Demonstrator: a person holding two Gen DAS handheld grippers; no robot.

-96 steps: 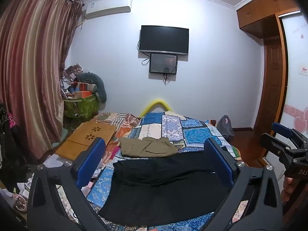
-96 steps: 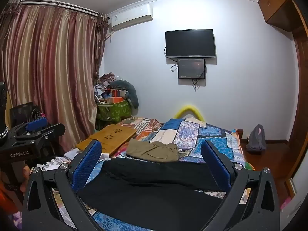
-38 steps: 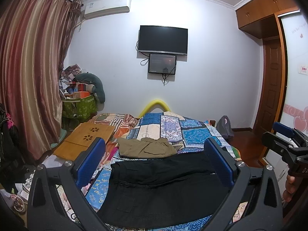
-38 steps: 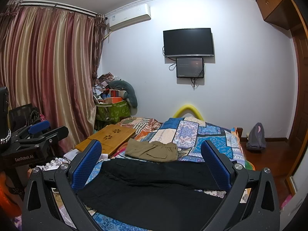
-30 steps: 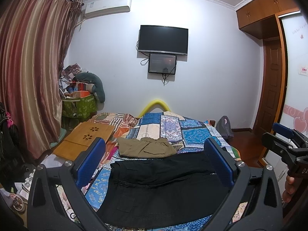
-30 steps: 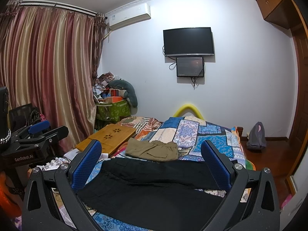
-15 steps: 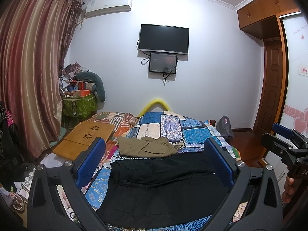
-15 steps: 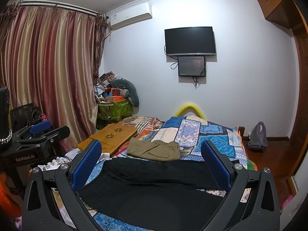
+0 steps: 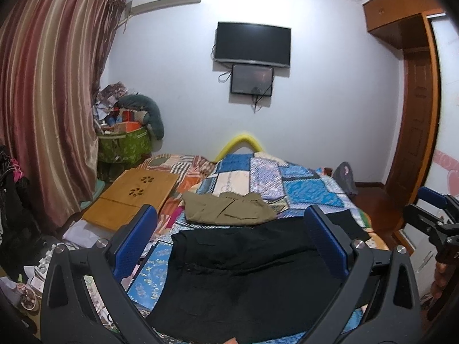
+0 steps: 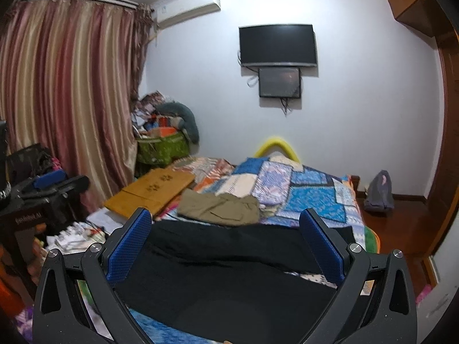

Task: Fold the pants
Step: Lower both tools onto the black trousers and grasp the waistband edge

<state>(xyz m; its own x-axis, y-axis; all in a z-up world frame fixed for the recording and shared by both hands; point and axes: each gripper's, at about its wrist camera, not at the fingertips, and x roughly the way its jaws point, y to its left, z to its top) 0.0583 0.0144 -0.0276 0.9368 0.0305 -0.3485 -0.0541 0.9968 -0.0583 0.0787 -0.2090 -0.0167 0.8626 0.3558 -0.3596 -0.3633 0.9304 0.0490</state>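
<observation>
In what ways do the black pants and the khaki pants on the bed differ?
The black pants lie spread out near the grippers; the khaki pants lie farther back, gathered into a compact bundle. The black pants cover more of the patchwork quilt. Both rest on the quilt, ungripped.

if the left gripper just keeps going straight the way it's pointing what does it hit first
Probably the black pants spread on the bed: the open left gripper frames them, with nothing between. The khaki pants lie just beyond. Depth is hard to judge through the fisheye.

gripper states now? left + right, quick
Left gripper: open, holding nothing, above the black pants spread on the patchwork quilt.
Right gripper: open, holding nothing, above the same pants.
</observation>
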